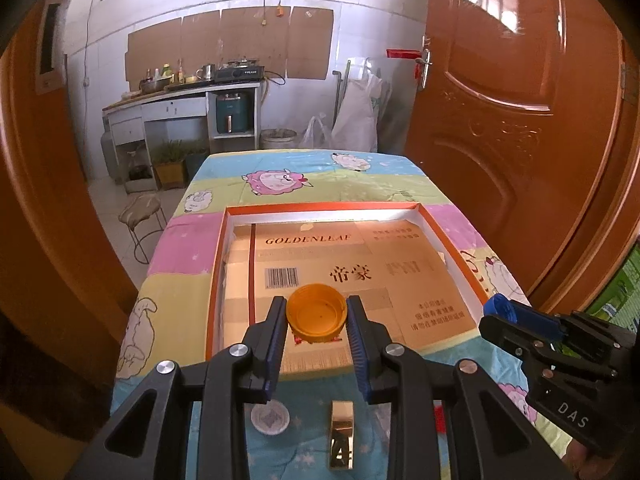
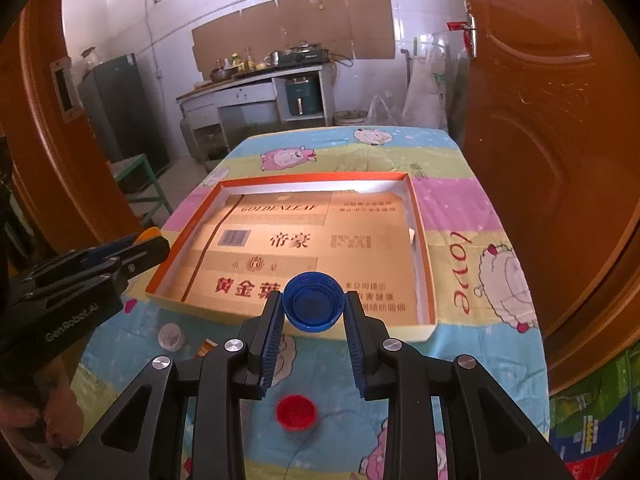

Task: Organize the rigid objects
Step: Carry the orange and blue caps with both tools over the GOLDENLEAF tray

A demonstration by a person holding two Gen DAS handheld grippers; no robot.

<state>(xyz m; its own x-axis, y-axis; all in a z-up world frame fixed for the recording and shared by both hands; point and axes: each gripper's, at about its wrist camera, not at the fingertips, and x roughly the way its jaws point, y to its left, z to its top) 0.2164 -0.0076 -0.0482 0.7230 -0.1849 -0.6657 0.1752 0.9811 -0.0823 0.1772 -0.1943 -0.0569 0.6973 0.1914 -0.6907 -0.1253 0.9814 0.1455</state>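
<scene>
tablecloth [image 1: 192,236] | left gripper [image 1: 317,312] clamps orange cap [image 1: 316,311] | right gripper [image 2: 314,306] clamps blue cap [image 2: 314,305]

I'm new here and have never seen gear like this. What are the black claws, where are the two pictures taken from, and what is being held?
No robot: a person holds a hand-held gripper in each hand, each with a camera looking along its fingers. The left hand-held gripper grips an orange cap; the right hand-held gripper grips a blue cap. Ahead, on the cartoon-sheep tablecloth, lies a shallow orange-rimmed box. A red cap, a white cap and a gold block lie loose nearer by.
</scene>
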